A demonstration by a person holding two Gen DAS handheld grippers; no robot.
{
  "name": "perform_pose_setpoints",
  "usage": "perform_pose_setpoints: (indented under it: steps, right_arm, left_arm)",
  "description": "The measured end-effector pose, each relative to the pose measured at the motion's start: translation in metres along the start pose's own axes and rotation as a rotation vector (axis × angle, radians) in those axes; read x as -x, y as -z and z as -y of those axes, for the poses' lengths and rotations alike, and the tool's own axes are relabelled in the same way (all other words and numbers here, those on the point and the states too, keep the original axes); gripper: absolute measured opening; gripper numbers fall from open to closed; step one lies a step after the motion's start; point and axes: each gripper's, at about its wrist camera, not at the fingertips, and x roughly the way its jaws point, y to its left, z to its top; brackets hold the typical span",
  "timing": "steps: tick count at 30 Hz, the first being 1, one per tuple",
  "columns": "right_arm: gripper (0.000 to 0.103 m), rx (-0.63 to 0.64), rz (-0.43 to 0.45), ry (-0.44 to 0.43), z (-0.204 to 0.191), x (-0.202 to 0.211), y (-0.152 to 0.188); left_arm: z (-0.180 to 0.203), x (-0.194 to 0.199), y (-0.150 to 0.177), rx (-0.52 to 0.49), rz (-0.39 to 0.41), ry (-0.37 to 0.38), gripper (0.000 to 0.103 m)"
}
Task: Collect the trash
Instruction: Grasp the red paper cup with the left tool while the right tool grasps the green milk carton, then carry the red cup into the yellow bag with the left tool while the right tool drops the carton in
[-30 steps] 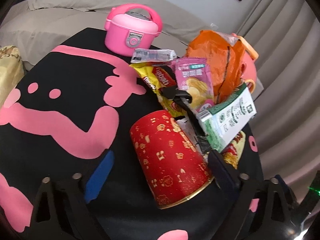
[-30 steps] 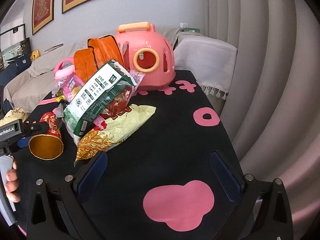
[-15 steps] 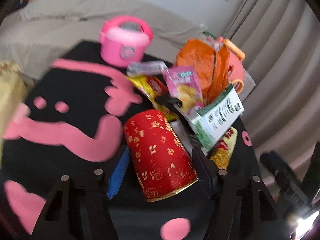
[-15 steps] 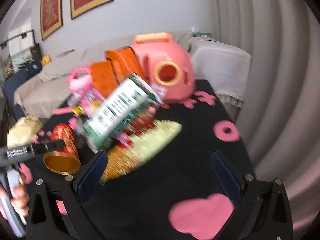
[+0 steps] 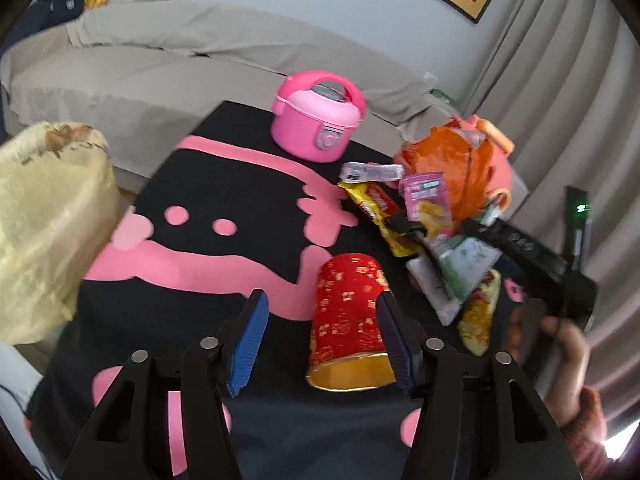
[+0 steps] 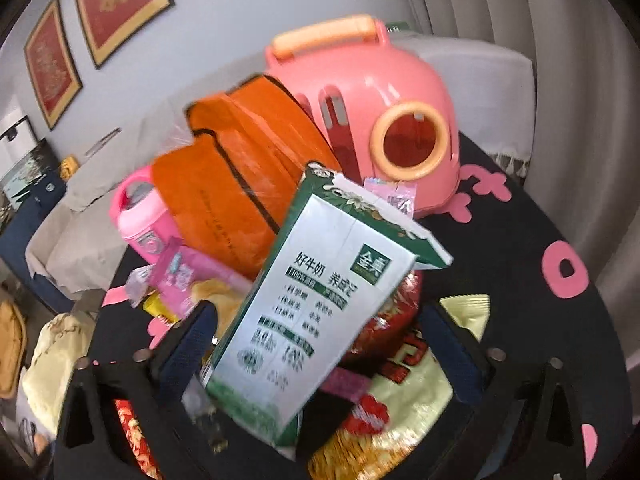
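The left claw point(image 5: 320, 336) stands wide apart over the black desk point(image 5: 224, 176) with its pink shapes, and the red paper cup point(image 5: 347, 320) with gold print lies on its side between the two blue pads point(image 5: 246, 340) — its gold-rimmed mouth faces the camera, the right pad sits just beside or against the cup's wall, and the left pad is well clear of it, so nothing is gripped. Beyond the cup the trash heap sits toward the right of the desk: a yellow-and-red snack wrapper point(image 5: 374, 208), a pink chip bag point(image 5: 426, 204), a clear plastic wrapper point(image 5: 370, 171) and an orange bag point(image 5: 456, 168), with a pink toy rice cooker point(image 5: 318, 122) standing apart at the far edge. The right claw point(image 6: 320, 332) is spread wide too, its dark pads on either side of a green-and-white milk carton point(image 6: 316, 316) that leans tilted on the heap; whether either pad touches the carton cannot be told through the blur. Under the carton lie a red-and-yellow noodle packet point(image 6: 404, 384) and, behind it, a pink carrier case point(image 6: 372, 96) with an orange handle. A pale yellow bag point(image 5: 44, 220) hangs off the desk's left side.
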Motion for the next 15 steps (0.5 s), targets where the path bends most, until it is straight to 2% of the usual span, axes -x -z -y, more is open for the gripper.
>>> perform_pose_setpoints:
  steps: [1, 2, 4, 6, 12, 15]
  right_arm:
    - [0.062, 0.004, -0.013, -0.041, 0.0, -0.001, 0.0]
    - [0.058, 0.009, -0.019, -0.06, 0.001, 0.002, 0.001]
    - [0.057, 0.043, -0.007, -0.054, 0.002, 0.011, 0.004]
    - [0.052, 0.092, 0.014, -0.041, 0.002, 0.024, 0.008]
    - [0.052, 0.176, 0.06, -0.021, 0.013, 0.061, 0.019]
    - [0.052, 0.205, 0.073, -0.025, 0.018, 0.076, 0.023]
  left_arm:
    - [0.001, -0.001, -0.002, 0.01, -0.002, 0.023, 0.073]
    - [0.003, -0.003, -0.003, 0.016, -0.001, 0.041, 0.081]
    - [0.007, -0.008, -0.007, 0.021, -0.003, 0.055, 0.085]
    - [0.011, -0.02, -0.01, 0.028, -0.026, 0.05, 0.085]
    - [0.019, -0.055, -0.005, 0.074, -0.165, 0.057, 0.084]
    - [0.023, -0.055, -0.001, 0.07, -0.179, 0.058, 0.069]
